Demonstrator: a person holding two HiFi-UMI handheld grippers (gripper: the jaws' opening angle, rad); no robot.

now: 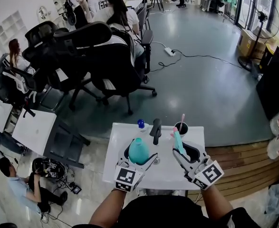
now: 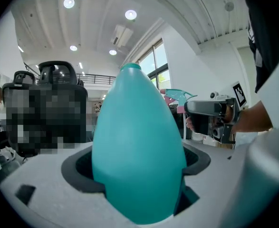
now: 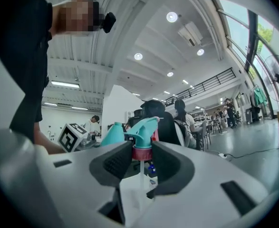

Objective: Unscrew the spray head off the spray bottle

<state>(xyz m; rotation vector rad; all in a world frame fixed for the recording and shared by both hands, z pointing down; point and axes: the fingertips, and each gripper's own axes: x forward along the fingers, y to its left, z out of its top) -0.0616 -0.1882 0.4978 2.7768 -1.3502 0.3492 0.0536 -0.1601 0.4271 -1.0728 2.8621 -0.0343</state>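
Within left gripper (image 1: 140, 155), spray bottle (image 2: 137, 146) upright

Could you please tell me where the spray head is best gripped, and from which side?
Grip the spray head at its pink collar, coming from the side with the jaws level, as the right gripper has it. The collar is round and looks firm; the nozzle above is uneven, and the tube below looks thin.
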